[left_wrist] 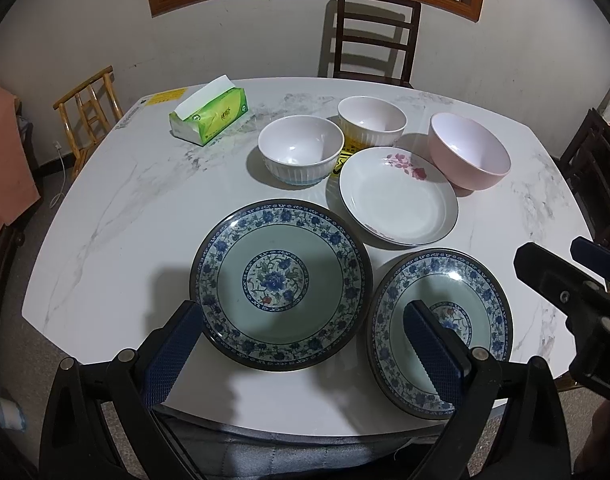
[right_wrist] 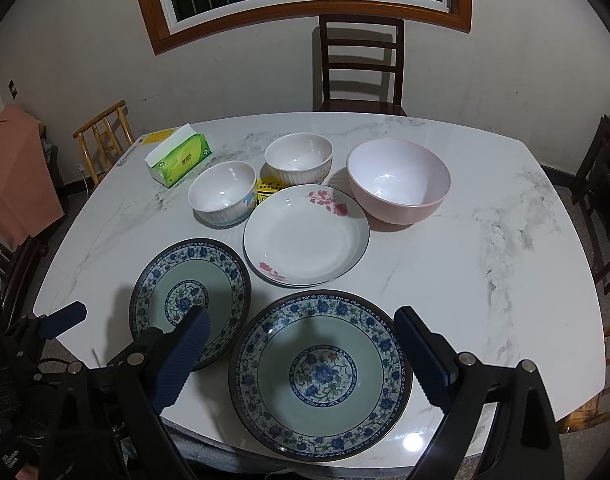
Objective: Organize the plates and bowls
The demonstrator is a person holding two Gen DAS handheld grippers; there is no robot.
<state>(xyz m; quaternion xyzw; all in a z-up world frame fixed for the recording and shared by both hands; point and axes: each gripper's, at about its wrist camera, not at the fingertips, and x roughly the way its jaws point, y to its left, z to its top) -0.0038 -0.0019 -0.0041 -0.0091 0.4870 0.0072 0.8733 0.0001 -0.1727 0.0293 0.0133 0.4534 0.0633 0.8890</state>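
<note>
Two blue-patterned plates lie at the table's near edge: the left one (left_wrist: 281, 284) (right_wrist: 189, 300) and the right one (left_wrist: 441, 334) (right_wrist: 321, 372). Behind them lies a white plate with pink roses (left_wrist: 399, 196) (right_wrist: 306, 234). Further back stand two white ribbed bowls (left_wrist: 301, 154) (left_wrist: 371, 120) (right_wrist: 223, 192) (right_wrist: 299, 158) and a pink bowl (left_wrist: 469, 156) (right_wrist: 399, 180). My left gripper (left_wrist: 301, 312) is open and empty, above the near edge by the left plate. My right gripper (right_wrist: 301, 318) is open and empty, above the right plate; it also shows in the left wrist view (left_wrist: 553, 264).
A green tissue pack (left_wrist: 209, 114) (right_wrist: 179, 160) lies at the back left of the marble table (left_wrist: 113, 216) (right_wrist: 485, 264). A yellow label (right_wrist: 269, 190) lies between the bowls. Dark chairs (right_wrist: 361, 64) stand behind and at right; a bamboo chair (right_wrist: 105, 136) at left.
</note>
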